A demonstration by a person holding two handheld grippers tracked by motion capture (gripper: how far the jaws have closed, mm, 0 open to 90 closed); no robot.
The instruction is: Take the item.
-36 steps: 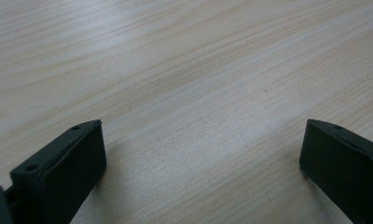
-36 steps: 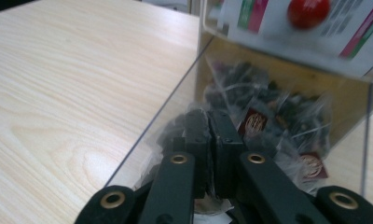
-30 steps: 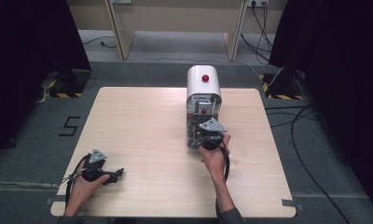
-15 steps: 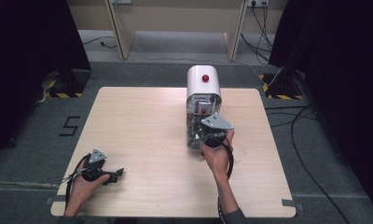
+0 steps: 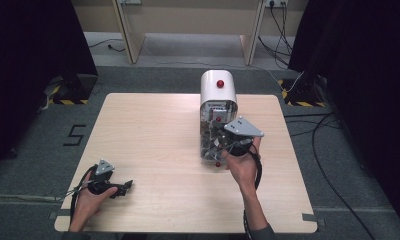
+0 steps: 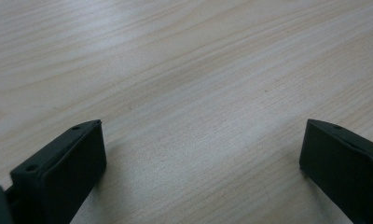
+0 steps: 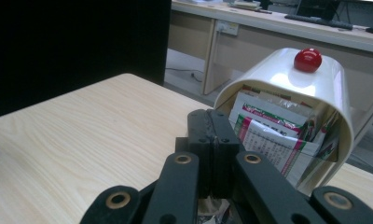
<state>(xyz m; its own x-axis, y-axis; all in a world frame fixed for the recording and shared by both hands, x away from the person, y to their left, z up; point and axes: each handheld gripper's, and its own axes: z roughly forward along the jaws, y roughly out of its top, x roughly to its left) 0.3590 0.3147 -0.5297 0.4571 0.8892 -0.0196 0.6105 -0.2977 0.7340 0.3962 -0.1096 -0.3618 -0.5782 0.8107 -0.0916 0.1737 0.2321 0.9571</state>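
The bread bin (image 5: 218, 90) stood near the table's (image 5: 148, 140) far edge, right of centre, its clear lid (image 5: 211, 145) swung toward us, packets (image 7: 273, 135) inside. We held the right gripper (image 5: 227, 146) at that lid, jaws pressed together; whether they pinched it we couldn't tell. The left gripper (image 5: 122, 188) rested wide open and empty by the near-left corner, far off.

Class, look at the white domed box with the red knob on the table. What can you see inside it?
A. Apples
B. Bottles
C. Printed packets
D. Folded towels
C: in the right gripper view the white domed box holds upright printed packets with red and green print.
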